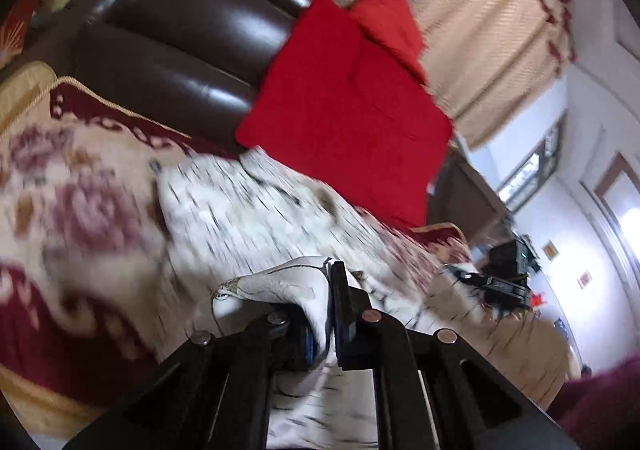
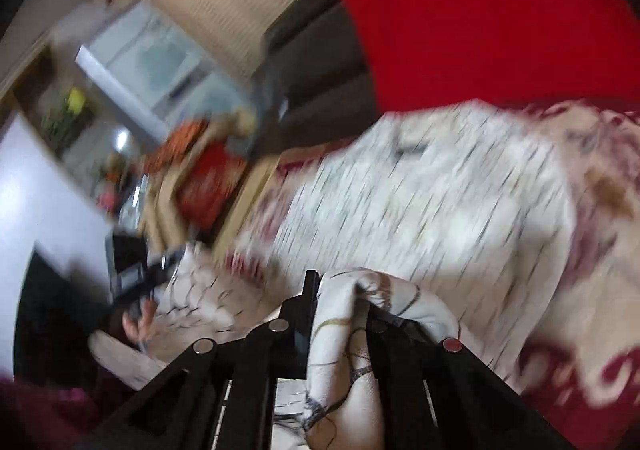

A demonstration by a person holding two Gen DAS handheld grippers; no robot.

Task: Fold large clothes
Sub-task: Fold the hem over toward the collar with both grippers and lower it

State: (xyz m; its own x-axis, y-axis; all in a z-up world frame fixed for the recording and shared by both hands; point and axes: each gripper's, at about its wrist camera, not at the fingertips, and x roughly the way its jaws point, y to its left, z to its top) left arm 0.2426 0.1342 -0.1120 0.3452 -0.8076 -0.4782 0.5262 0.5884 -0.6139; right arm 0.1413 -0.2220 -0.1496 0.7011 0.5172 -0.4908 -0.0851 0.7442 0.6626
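Observation:
A white garment [image 1: 248,210] with thin dark streaks lies spread on a floral sofa cover [image 1: 76,210]. My left gripper [image 1: 326,290] is shut on a bunched edge of that garment, and cloth bulges out to the left of its fingers. In the right wrist view the same garment [image 2: 432,202] stretches away, blurred. My right gripper [image 2: 340,302] is shut on another fold of it, which wraps over the right finger. The other gripper [image 2: 144,278] shows at the left with a hand on it; the right one appears in the left wrist view [image 1: 492,284].
A large red cushion [image 1: 344,106] leans on the dark brown leather sofa back [image 1: 180,30]. It fills the top right of the right wrist view [image 2: 480,18]. Beige curtains [image 1: 488,30] hang behind. Room furniture sits off to the side [image 2: 192,178].

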